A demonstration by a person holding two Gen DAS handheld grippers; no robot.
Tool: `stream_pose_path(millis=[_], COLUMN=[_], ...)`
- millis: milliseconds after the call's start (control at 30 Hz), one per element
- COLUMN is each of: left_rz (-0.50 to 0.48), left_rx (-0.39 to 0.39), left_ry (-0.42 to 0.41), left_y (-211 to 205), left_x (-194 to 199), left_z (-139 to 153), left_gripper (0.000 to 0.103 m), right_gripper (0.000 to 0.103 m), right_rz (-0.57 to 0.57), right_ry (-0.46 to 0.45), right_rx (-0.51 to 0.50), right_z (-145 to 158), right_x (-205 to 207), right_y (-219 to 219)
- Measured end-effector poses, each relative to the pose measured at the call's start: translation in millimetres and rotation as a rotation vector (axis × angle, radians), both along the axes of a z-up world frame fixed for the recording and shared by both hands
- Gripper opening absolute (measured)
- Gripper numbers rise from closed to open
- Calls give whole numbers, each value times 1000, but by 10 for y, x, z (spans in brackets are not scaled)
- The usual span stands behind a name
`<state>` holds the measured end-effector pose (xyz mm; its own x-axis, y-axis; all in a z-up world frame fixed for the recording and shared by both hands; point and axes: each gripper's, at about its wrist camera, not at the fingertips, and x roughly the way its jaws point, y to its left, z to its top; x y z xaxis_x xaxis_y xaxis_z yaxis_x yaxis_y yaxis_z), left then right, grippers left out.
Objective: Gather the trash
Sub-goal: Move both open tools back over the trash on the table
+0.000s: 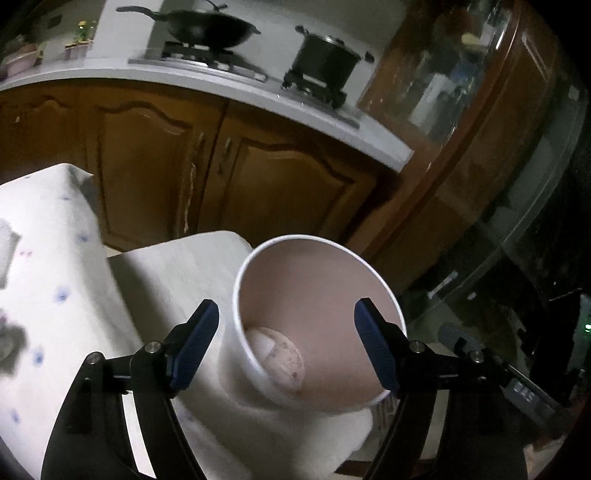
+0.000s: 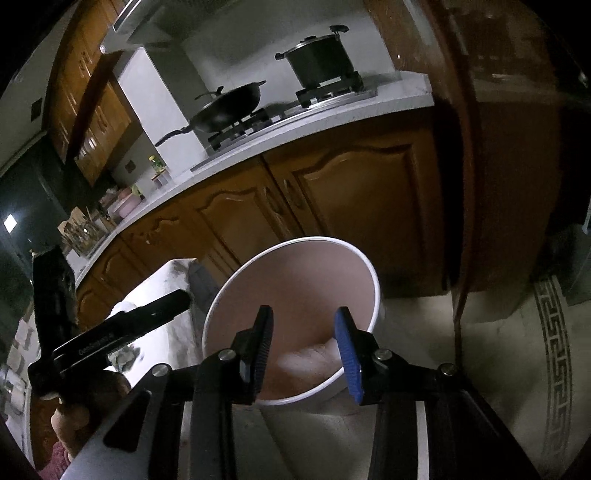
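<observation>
A large white paper cup [image 1: 317,314] stands on a white cloth-covered surface [image 1: 177,273], and its open mouth faces me. Something pale and crumpled [image 1: 275,356] lies at its bottom. My left gripper [image 1: 286,341] is open, one finger on each side of the cup, with a gap at the left finger. In the right wrist view the same cup [image 2: 295,291] is just ahead. My right gripper [image 2: 304,349] is open and empty over the cup's near rim. The left gripper's black body [image 2: 110,332] shows at the left.
Brown kitchen cabinets [image 1: 159,166] stand close behind, under a white counter [image 1: 236,85] with a wok [image 1: 207,27] and a pot [image 1: 325,55] on a stove. A table with a flowered white cloth [image 1: 48,258] is at the left. Patterned floor [image 2: 554,350] lies to the right.
</observation>
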<state>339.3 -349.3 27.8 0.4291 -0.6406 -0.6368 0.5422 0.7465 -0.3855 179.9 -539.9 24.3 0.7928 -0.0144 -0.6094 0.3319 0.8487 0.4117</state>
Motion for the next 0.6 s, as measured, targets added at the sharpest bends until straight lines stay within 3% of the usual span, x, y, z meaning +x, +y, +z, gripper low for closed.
stream_pose_path(millis=[133,200,267,333,600], left_rz=[74,131,161,201,310], left_rx=[18,21,11,24,64], left_ry=[-52,-55,-56,-76,-136], left_y=[376,660,902,1152,2046], left_x=[-170,-284,-382,-524,-1086], left_z=[109,130,142,159,160], left_gripper=[77,77,77,77,79], right_gripper=[38,47,66,78,81], right_rz=[14,23,35,47,178], right_ry=[-25,-43,-79,-103,-162], right_rx=[-1,-2,-8,-22,-39], right_z=[71,113,167,203,264], right_x=[-47,-78,-133,-169,-232], right_y=[110,201,350,490,1209])
